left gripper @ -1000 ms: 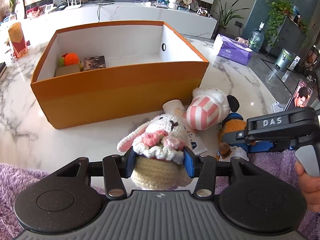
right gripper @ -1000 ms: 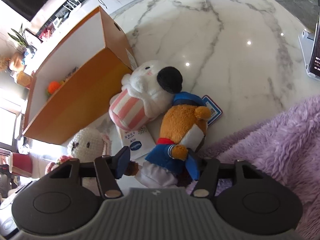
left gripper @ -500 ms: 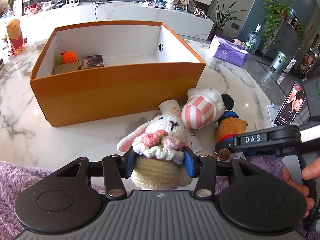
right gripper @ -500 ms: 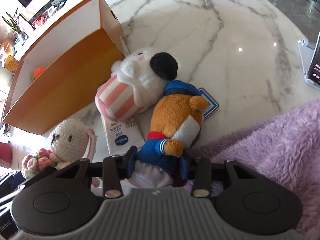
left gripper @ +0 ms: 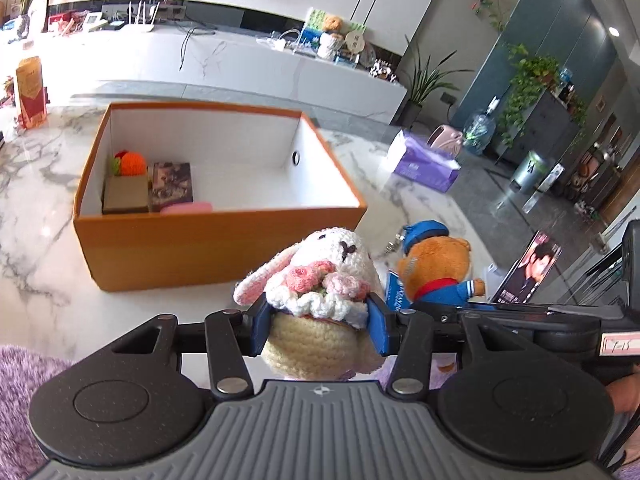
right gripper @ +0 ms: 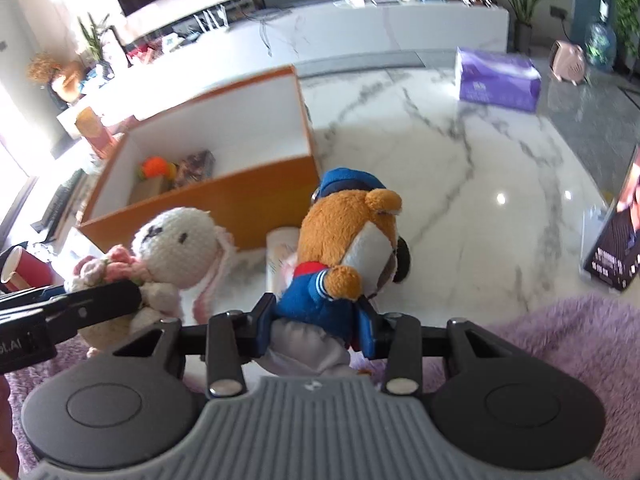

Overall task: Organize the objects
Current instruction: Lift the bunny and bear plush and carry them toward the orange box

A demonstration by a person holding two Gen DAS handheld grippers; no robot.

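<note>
Since the earlier frame both toys have come up off the marble counter [left gripper: 48, 200], and the right claw has closed onto the bear.

Left wrist view: the left gripper [left gripper: 319, 326] pinches the crocheted rabbit [left gripper: 320, 280] at its waist, held in the air in front of the orange box [left gripper: 216, 240] near the counter's front edge. The bear in blue uniform [left gripper: 436, 268] hangs just beside it on the right.

Right wrist view: the right gripper [right gripper: 316, 326] clamps the bear [right gripper: 340, 248] by its lower body, upright, above the counter and a white tube [right gripper: 280, 256] lying by the box's near right corner. The rabbit [right gripper: 172, 248] is at the left.
</note>
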